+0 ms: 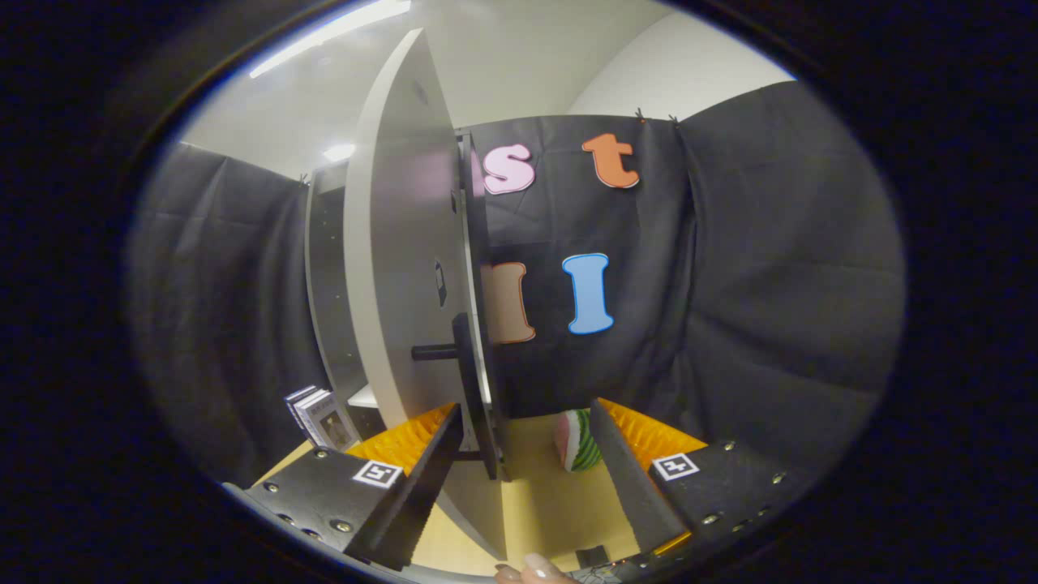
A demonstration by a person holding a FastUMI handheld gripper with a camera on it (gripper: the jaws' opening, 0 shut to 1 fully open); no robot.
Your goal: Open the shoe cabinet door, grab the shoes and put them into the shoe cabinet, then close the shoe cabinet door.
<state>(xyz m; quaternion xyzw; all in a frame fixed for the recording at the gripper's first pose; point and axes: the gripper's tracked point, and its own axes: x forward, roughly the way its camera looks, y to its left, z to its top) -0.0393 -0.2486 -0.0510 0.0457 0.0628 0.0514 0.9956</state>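
Observation:
The white cabinet door (397, 268) stands swung out, its edge toward me, with a black bar handle (464, 381) on short posts. My gripper (519, 470) is open; the door's lower edge and the handle's bottom end sit between the two fingers, nearer the left finger (422, 478). Neither finger presses on anything. The right finger (628, 478) is apart from the door. Behind the door the cabinet body (328, 284) shows its dark inside and a pale shelf (365, 397).
A pink, white and green striped soft thing (577, 442) lies on the tan floor (543, 503) just ahead of the right finger. Small boxes (316, 415) stand left of the cabinet. Fingertips of a hand (531, 568) show below the fingers.

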